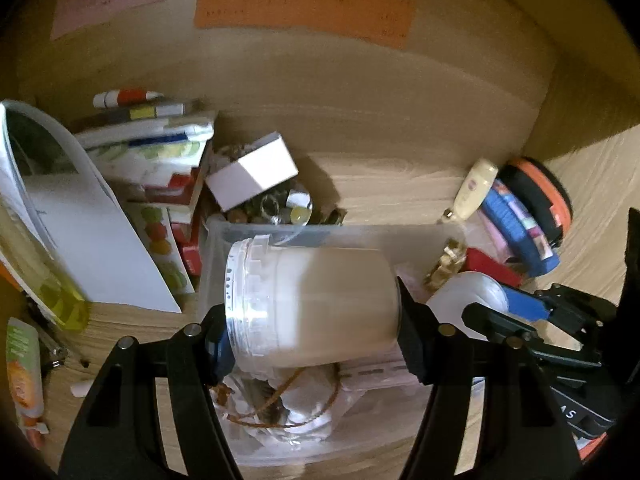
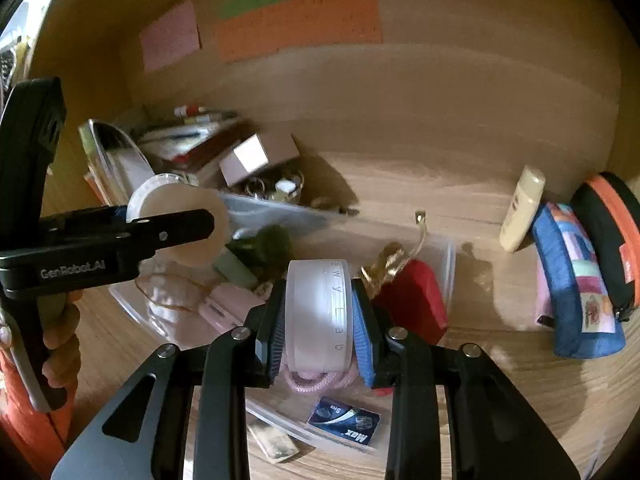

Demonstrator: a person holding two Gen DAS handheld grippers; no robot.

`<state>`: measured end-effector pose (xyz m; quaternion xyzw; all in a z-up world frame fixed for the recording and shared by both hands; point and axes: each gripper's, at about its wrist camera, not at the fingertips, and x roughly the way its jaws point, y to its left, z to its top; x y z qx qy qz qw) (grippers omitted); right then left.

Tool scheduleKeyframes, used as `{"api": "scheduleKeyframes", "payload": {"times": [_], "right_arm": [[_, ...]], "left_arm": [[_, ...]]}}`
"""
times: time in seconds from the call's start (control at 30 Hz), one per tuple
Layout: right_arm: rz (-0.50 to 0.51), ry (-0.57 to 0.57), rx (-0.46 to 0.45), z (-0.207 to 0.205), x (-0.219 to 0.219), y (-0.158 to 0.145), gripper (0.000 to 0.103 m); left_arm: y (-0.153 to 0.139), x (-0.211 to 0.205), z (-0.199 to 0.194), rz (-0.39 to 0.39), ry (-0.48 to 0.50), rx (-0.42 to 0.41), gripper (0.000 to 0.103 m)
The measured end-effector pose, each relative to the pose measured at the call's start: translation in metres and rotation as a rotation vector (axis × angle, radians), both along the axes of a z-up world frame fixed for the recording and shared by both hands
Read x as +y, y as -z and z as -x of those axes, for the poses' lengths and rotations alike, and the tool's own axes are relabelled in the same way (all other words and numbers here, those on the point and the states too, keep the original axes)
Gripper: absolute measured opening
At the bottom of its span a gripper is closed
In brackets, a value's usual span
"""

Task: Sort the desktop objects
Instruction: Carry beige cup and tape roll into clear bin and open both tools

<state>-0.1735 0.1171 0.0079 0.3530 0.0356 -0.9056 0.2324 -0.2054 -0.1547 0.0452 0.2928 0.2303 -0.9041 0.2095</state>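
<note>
My left gripper [image 1: 312,320] is shut on a white plastic jar [image 1: 316,304] lying sideways, held over a clear plastic bin [image 1: 280,234]. In the right wrist view the left gripper [image 2: 176,232] and the jar [image 2: 180,224] appear at the left. My right gripper [image 2: 320,320] is shut on a white lid-like container [image 2: 320,312] with grey lettering, above the same bin [image 2: 444,248]. In the left wrist view the right gripper [image 1: 500,308] shows holding that white container [image 1: 468,296]. The bin holds a red box [image 2: 416,296], a pink case [image 2: 228,308], a cord and small items.
A white small box [image 1: 256,172] rests on a jumble of trinkets behind the bin. Books and papers [image 1: 152,152] are stacked at the left. A cream tube [image 2: 524,208], a blue pouch [image 2: 576,280] and an orange-black case [image 2: 612,236] lean at the right. Coloured notes [image 2: 300,24] hang on the back wall.
</note>
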Motion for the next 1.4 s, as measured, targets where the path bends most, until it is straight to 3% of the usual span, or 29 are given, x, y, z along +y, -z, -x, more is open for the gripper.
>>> {"api": "scheduleKeyframes", "payload": {"times": [0.33, 0.67, 0.77, 0.9, 1.03, 1.17, 1.4], "right_arm": [[-0.064, -0.001, 0.041, -0.005, -0.010, 0.008, 0.027], [-0.117, -0.026, 0.057, -0.006, -0.018, 0.012, 0.029], [-0.146, -0.019, 0.070, -0.007, -0.021, 0.015, 0.039], [-0.141, -0.015, 0.079, -0.008, -0.020, 0.013, 0.053], [-0.132, -0.010, 0.111, -0.012, -0.020, 0.007, 0.071], [-0.119, 0.020, 0.151, -0.017, -0.019, 0.003, 0.087], [-0.094, 0.045, 0.177, -0.025, -0.016, -0.005, 0.088]], "left_arm": [[0.014, 0.003, 0.012, 0.037, -0.011, -0.071, 0.066], [0.012, 0.004, 0.005, 0.040, -0.009, -0.074, 0.068], [0.005, 0.009, 0.000, 0.082, -0.022, -0.060, 0.078], [-0.001, 0.013, -0.005, 0.113, -0.029, -0.050, 0.081], [-0.007, 0.012, -0.009, 0.108, -0.036, -0.038, 0.082], [-0.017, 0.010, -0.018, 0.102, -0.061, -0.016, 0.091], [-0.030, 0.015, -0.039, 0.116, -0.122, -0.040, 0.097]]}}
